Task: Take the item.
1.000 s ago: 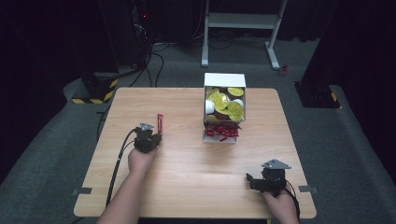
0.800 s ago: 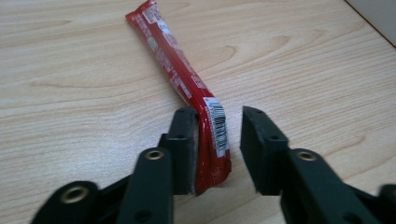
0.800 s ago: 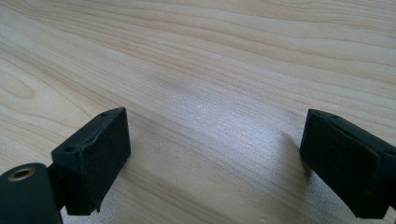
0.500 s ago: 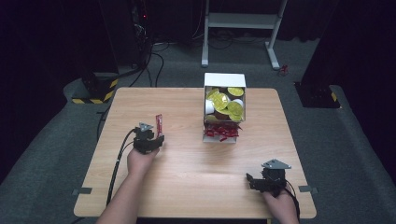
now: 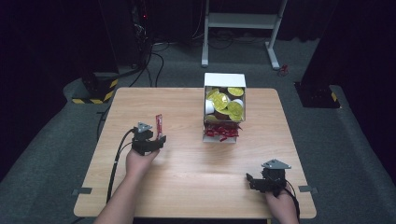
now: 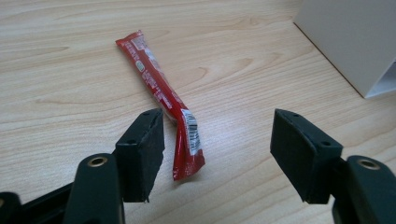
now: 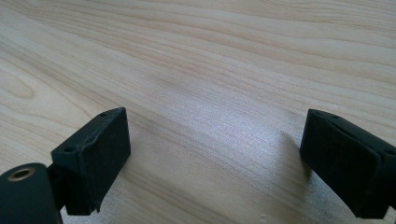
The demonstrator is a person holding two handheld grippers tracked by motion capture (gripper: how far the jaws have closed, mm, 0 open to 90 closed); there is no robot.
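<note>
**Both tongs open, sachet on the wood**

My left gripper [image 5: 159,140] sat over the left half of the table [image 5: 154,186], its jaws spread wide and gripping nothing. The red sachet [image 6: 163,95] lay flat on the wood just ahead of them — its near end fell inside the gap, closer to one pad (the one at the left of the left gripper view), though I could not tell whether it touched that pad. In the high view the sachet [image 5: 159,125] ran away from my hand toward the table's far edge.

My right gripper [image 5: 250,179] rested near the front right corner, jaws equally far apart, with bare wood between them.

The white box [image 5: 225,80] stood at the far middle — yellow-lidded cups [image 5: 227,103] filled its back part, more red sachets [image 5: 222,131] its front.
</note>
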